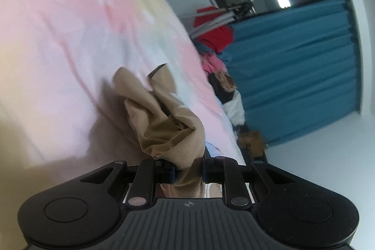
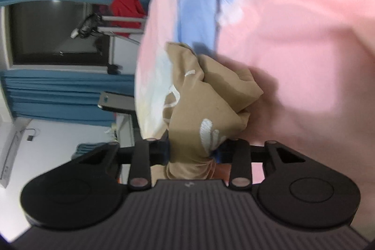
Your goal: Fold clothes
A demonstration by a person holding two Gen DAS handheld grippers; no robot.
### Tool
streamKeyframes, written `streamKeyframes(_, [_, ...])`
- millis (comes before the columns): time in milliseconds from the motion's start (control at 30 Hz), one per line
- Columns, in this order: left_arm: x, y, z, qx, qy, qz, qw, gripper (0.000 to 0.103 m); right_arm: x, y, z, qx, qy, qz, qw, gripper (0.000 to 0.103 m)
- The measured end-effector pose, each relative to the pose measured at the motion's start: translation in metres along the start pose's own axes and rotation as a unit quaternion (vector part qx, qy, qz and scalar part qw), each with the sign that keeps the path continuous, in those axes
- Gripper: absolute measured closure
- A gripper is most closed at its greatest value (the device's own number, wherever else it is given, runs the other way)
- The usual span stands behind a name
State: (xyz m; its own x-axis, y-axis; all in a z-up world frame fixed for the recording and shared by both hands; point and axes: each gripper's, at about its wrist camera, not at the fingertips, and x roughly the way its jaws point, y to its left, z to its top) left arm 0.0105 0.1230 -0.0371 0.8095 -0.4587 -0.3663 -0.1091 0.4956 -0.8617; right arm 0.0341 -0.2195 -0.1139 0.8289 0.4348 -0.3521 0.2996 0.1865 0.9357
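A tan garment [image 1: 161, 118] with white print lies bunched over a pastel pink, blue and yellow sheet [image 1: 70, 39]. In the left wrist view my left gripper [image 1: 188, 171] is shut on a gathered fold of this tan cloth, which rises crumpled ahead of the jaws. The right wrist view is rolled sideways. There my right gripper [image 2: 193, 151] is shut on another bunch of the tan garment [image 2: 206, 95], with its white print and a white drawstring showing just above the jaws. The fingertips of both grippers are hidden by the cloth.
The pastel sheet [image 2: 293, 27] fills most of both views. Beyond it hang blue curtains [image 1: 293, 67] around a dark window [image 2: 58, 32]. A red garment [image 1: 215, 32] and a heap of mixed clothes [image 1: 225, 86] sit by metal tripod legs [image 1: 218, 22].
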Motion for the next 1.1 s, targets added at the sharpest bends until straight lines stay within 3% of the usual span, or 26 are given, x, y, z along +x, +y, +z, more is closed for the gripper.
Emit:
streamKeyframes(167, [0.023,-0.066,0.001,0.014,0.035,-0.015,0.9992,0.083,-0.039,0.036,0.042,-0.014,-0.039,0.027,0.999,0.067])
streamKeyframes(267, [0.064,-0.115,-0.003,0.008,0.071,-0.019,0.9973,0.083,-0.06,0.055,0.083,-0.012,-0.068,0.023,0.997,0.068])
streamKeyframes(367, [0.124,-0.166,-0.012,0.017,0.109,-0.016,0.9937,0.083,-0.074,0.074,0.141,-0.021,-0.103,0.008,0.994,0.068])
streamKeyframes(467, [0.191,-0.218,-0.027,0.048,0.139,0.012,0.9891,0.083,-0.085,0.093,0.201,-0.035,-0.139,-0.01,0.99,0.068])
streamKeyframes(700, [0.331,-0.288,-0.056,0.06,0.176,-0.009,0.9826,0.083,-0.081,0.111,0.313,-0.079,-0.217,-0.049,0.972,0.067])
streamKeyframes(800, [0.362,-0.29,-0.075,0.098,0.178,-0.021,0.9788,0.082,-0.075,0.088,0.336,-0.087,-0.234,-0.052,0.967,0.067])
streamKeyframes(967, [0.4,-0.237,-0.098,0.152,0.214,0.003,0.9649,0.081,-0.05,0.029,0.348,-0.104,-0.23,-0.089,0.964,0.067])
streamKeyframes(1100, [0.4,-0.183,-0.115,0.172,0.247,0.027,0.9532,0.075,-0.037,-0.017,0.321,-0.091,-0.212,-0.124,0.965,0.068])
